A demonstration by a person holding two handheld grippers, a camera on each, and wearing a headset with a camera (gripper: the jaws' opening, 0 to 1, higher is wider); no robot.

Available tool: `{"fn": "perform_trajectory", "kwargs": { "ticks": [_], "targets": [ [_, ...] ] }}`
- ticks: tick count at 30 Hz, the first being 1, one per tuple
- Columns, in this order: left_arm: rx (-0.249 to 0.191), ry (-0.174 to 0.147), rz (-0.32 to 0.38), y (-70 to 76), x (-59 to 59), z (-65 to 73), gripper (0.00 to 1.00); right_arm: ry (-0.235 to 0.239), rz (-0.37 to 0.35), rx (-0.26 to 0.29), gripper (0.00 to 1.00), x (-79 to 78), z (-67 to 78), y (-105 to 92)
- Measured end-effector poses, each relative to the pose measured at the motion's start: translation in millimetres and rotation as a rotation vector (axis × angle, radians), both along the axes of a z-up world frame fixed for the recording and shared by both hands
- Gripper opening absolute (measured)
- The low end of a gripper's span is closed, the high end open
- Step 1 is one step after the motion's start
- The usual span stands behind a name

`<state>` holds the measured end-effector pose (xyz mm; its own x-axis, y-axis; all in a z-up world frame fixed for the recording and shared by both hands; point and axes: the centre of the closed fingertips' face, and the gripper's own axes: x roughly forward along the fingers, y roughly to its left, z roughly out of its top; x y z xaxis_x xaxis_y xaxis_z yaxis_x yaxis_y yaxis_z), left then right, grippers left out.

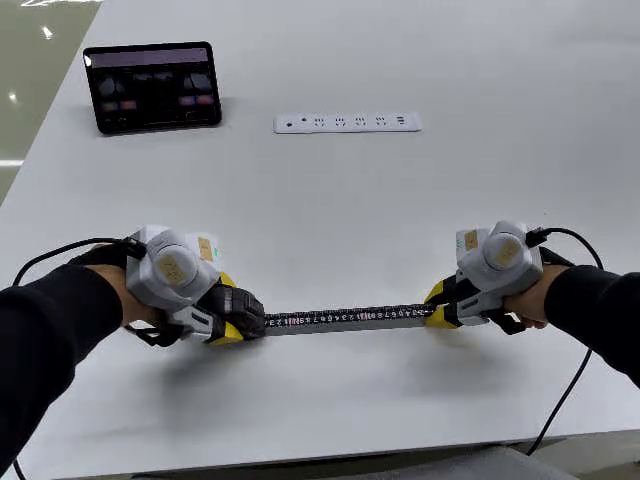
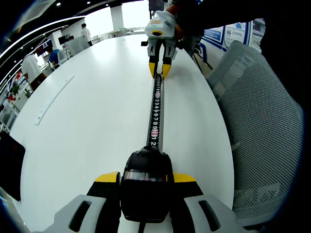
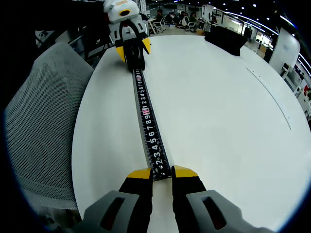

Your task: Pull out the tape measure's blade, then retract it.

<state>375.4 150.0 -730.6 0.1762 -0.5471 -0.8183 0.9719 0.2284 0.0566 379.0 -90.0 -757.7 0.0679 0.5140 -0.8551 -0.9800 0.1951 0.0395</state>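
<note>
One black tape measure (image 2: 146, 187), blade (image 1: 345, 319) out

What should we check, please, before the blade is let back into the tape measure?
1. The case is clamped in the left gripper: ok.
2. The blade has its end held by the right gripper: ok.
3. The blade lies straight and unkinked along the table: ok.
4. The tablet and power strip are away from the blade's path: ok.
5. The lock is released: cannot tell.
</note>
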Motion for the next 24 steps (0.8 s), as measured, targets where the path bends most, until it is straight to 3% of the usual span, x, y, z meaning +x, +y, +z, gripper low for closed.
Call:
{"fn": "perform_trajectory", "kwargs": {
  "ticks": [24],
  "targets": [
    [0.001, -0.005, 0.003, 0.0, -1.7, 2.0, 0.35, 0.006, 0.017, -0.007, 0.10, 0.4, 1.3, 0.0]
  ]
}}
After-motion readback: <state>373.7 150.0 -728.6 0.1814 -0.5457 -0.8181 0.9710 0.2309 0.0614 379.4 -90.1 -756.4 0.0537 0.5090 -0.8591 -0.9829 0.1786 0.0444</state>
